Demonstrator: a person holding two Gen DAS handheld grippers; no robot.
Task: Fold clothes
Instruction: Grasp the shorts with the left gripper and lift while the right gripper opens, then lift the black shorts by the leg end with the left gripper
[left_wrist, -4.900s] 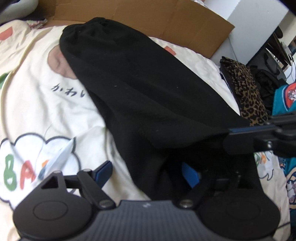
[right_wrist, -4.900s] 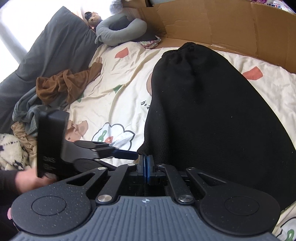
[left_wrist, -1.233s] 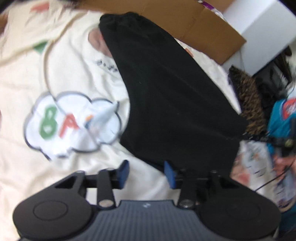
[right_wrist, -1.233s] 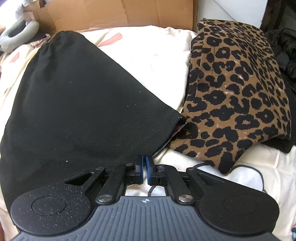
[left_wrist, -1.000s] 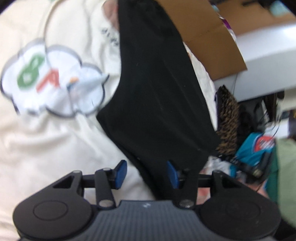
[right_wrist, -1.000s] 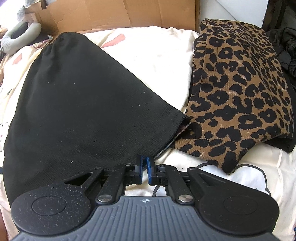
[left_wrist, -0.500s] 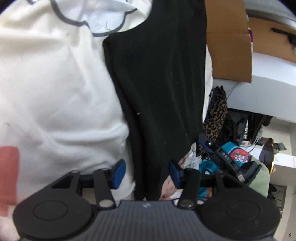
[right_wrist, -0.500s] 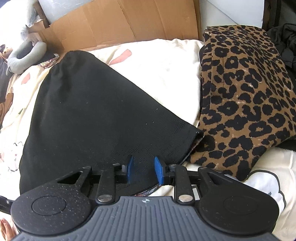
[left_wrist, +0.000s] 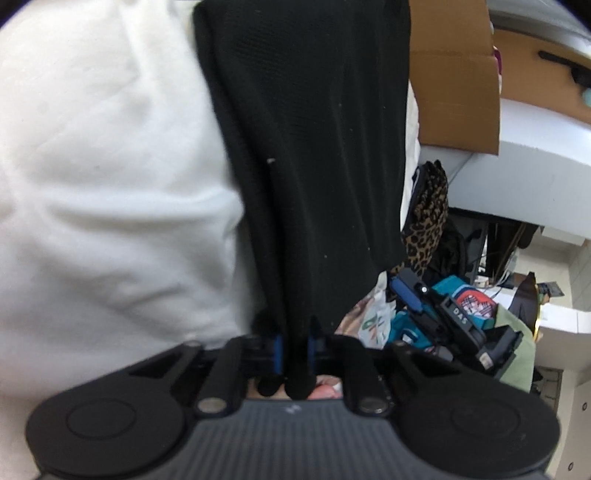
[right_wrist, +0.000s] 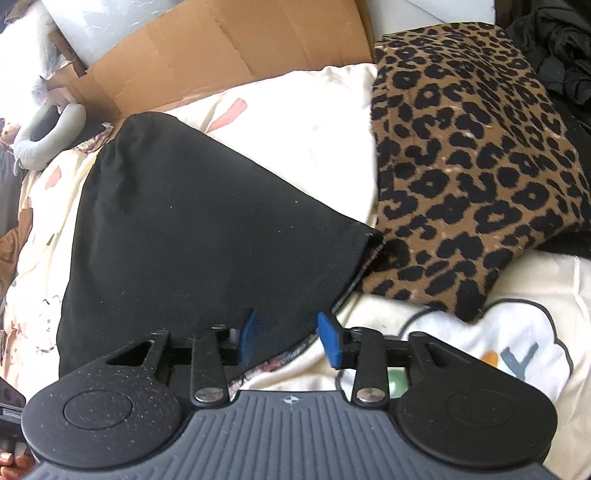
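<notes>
Left wrist: smooth black knit garment (left_wrist: 314, 147), bunched hem, on soft cream bedding (left_wrist: 110, 166)

Bare cream bedsheet (right_wrist: 314, 110) open beyond black garment (right_wrist: 192, 229); leopard-print pile (right_wrist: 472, 177) crowds its right corner, cardboard (right_wrist: 229, 48) walls far edge

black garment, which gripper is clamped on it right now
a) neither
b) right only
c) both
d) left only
d: in the left wrist view the left gripper has its blue pads pressed on a bunched edge of the black garment, its jaws having just been closing, while the right gripper stands with its pads apart over the cloth's edge, its jaws having just been opening.
</notes>
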